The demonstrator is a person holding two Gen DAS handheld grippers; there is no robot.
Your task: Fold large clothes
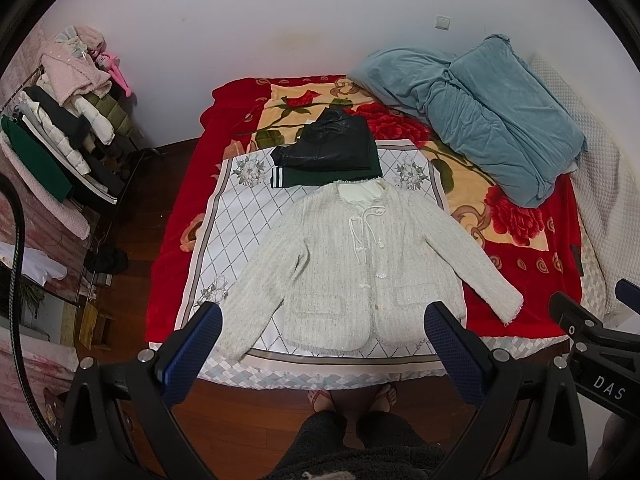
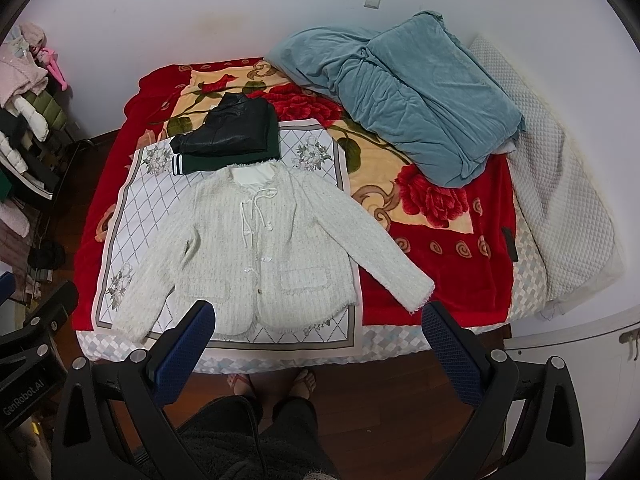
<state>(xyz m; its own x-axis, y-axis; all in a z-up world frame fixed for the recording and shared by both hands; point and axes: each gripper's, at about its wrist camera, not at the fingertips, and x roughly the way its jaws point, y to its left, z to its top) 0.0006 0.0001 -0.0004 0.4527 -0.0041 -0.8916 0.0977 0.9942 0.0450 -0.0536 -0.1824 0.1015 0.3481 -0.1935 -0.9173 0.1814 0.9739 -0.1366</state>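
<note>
A white tweed jacket (image 1: 352, 264) lies flat, front up, sleeves spread, on a white diamond-patterned cloth (image 1: 240, 216) on the bed; it also shows in the right wrist view (image 2: 260, 240). Behind its collar sits a folded stack: a black leather jacket (image 1: 328, 144) on a dark green garment (image 1: 288, 178). My left gripper (image 1: 322, 322) is open and empty, held above the bed's near edge in front of the jacket's hem. My right gripper (image 2: 318, 320) is open and empty, likewise above the near edge, to the right.
A red rose-patterned blanket (image 1: 520, 280) covers the bed. A crumpled blue quilt (image 1: 492, 116) and a grey quilted pad (image 2: 560, 184) lie at the back right. A loaded clothes rack (image 1: 68, 128) stands left. The person's feet (image 1: 352, 396) stand on the wooden floor.
</note>
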